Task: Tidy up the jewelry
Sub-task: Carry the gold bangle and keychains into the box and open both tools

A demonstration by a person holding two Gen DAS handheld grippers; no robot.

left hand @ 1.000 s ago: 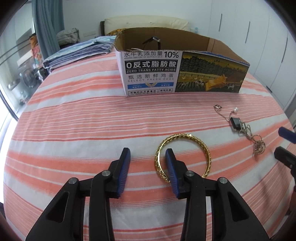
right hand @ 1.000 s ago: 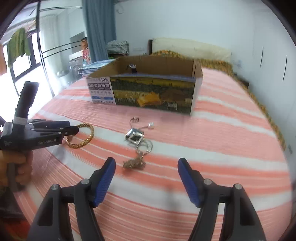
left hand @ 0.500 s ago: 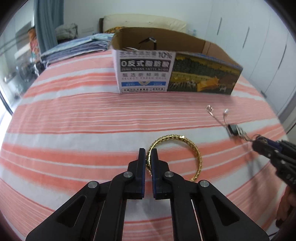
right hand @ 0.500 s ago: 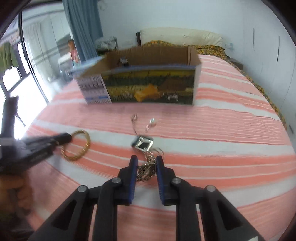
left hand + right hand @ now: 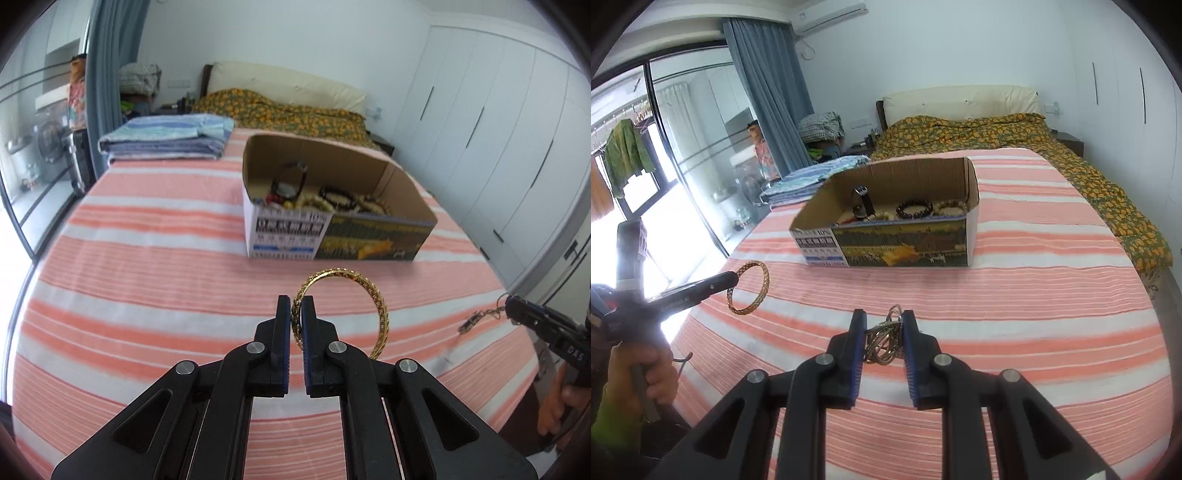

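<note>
Gold bangle [image 5: 341, 306] clenched in my left tongs [image 5: 295, 325], tangled chain [image 5: 884, 338] in my right tongs [image 5: 884, 332], both short of the cardboard box [image 5: 332, 236] for dropping in.

The bed [image 5: 155, 236], under an orange-striped sheet, carried an open cardboard box [image 5: 332, 236], folded blue cloths [image 5: 166, 138] and a floral quilt [image 5: 1089, 173].
</note>
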